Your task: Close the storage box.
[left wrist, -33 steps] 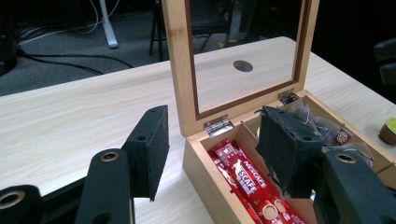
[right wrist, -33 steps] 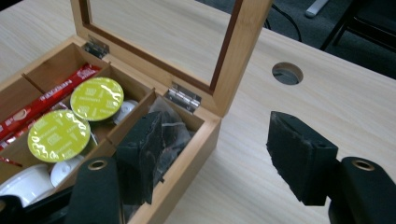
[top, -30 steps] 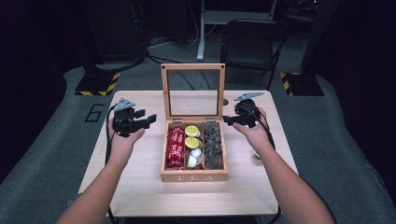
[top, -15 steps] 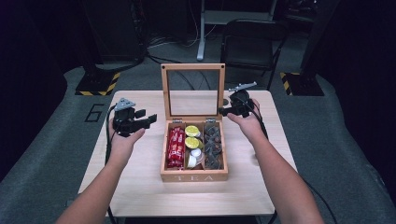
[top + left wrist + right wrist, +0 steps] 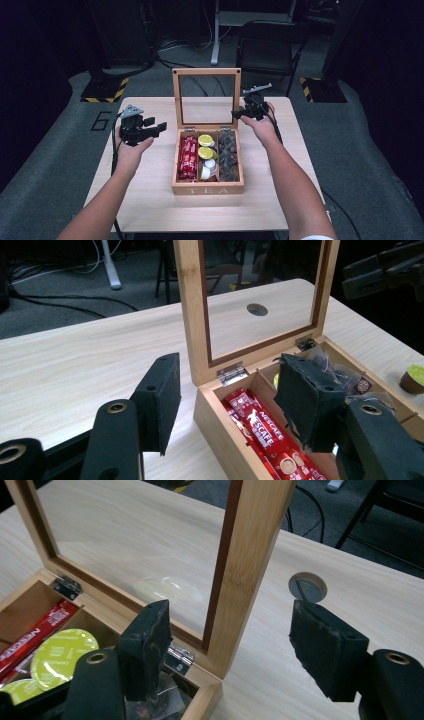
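Observation:
A wooden tea box (image 5: 207,188) sits mid-table with its glass lid (image 5: 206,72) standing upright. Inside lie red Nescafe sticks (image 5: 188,157), yellow-green capsules (image 5: 205,141) and dark tea bags (image 5: 228,152). My right gripper (image 5: 236,114) is open at the lid's right edge. In the right gripper view its jaws stand on either side of the lid's wooden frame post (image 5: 250,570) without touching it. My left gripper (image 5: 159,127) hovers open left of the box, holding nothing. In the left gripper view the box's near rear corner (image 5: 210,390) lies between its jaws.
A loose green-topped capsule (image 5: 414,379) rests on the table beyond the box's far side. A round cable hole (image 5: 307,586) sits in the tabletop behind the lid. A chair (image 5: 270,45) and cables stand on the floor past the table's far edge.
My right gripper has moved forward and left, from beside the box to the lid's right edge. The left gripper has stayed put.

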The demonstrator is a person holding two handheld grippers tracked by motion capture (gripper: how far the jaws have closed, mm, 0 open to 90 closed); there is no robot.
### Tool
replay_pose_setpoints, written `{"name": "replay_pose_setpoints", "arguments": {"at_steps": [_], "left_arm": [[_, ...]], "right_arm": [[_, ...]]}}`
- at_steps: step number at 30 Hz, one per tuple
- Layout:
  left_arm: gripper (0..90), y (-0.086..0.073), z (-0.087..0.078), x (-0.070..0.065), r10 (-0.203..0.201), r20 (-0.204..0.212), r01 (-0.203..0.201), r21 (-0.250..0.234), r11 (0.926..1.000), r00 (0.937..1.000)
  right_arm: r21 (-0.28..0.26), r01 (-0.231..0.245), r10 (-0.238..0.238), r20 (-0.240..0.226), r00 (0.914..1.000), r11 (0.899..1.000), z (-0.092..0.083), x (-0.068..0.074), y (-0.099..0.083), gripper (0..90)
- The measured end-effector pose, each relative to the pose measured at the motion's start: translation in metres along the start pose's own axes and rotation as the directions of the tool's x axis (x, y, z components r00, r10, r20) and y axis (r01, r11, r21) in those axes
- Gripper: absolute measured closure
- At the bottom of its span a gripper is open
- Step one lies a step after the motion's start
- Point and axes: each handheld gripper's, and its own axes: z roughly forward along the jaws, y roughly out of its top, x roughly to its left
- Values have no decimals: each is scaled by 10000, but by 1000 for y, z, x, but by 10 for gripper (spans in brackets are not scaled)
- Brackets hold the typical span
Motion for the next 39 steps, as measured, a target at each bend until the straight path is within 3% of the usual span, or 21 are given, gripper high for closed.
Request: {"name": "replay_pose_setpoints", "arguments": {"at_steps": [10,18,31,39], "left_arm": [[431,-2,-3,2,5,-51,-5,-24,10000,10000],[431,-3,-3,4,-65,-95,65,-2,10000,9999],[430,-4,-5,5,-44,-138,44,-31,10000,9999],[430,-8,-12,7,-97,-246,96,-32,9999,9997]], "right_arm": [[12,-165,165,263,9995,9999,12,0,1,321],[55,113,-112,-141,9998,9999,15,1,0,323],[-9,243,-243,-224,9995,9997,23,10,1,309],[-87,276,-279,-379,9989,9996,25,7,3,308]]}}
